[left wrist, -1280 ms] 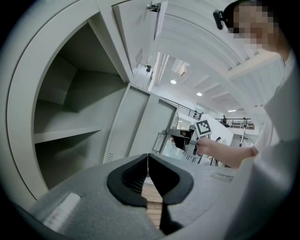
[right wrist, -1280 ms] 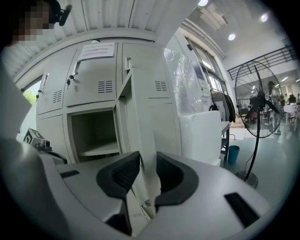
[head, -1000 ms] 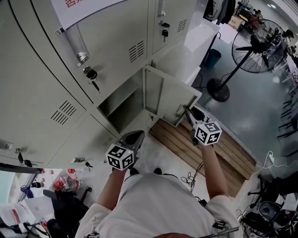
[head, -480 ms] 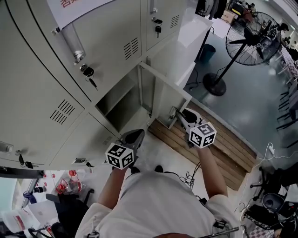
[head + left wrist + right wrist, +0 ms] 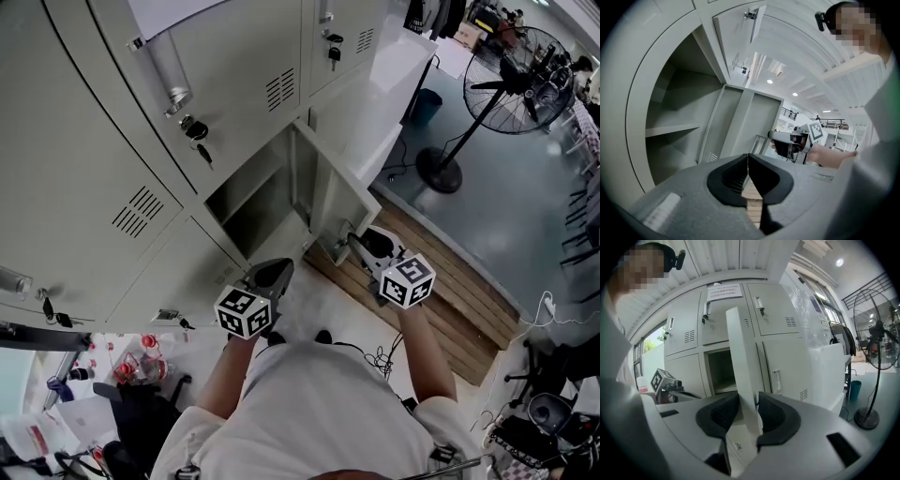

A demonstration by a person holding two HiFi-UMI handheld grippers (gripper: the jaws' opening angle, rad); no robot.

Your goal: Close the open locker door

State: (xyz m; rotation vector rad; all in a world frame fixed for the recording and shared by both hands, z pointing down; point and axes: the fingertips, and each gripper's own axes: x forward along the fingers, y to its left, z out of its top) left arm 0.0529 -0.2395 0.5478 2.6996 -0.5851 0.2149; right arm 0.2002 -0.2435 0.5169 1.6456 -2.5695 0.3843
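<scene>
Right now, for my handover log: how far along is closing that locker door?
Done: the right gripper is at the locker door, whose free edge stands between its jaws; they have just been opening. In hand: the door stands ajar, well off the frame, the compartment exposed. Left: swing it flush shut. The left gripper, jaws together, holds nothing.

Pale locker door (image 5: 333, 192), seemingly half open.
</scene>
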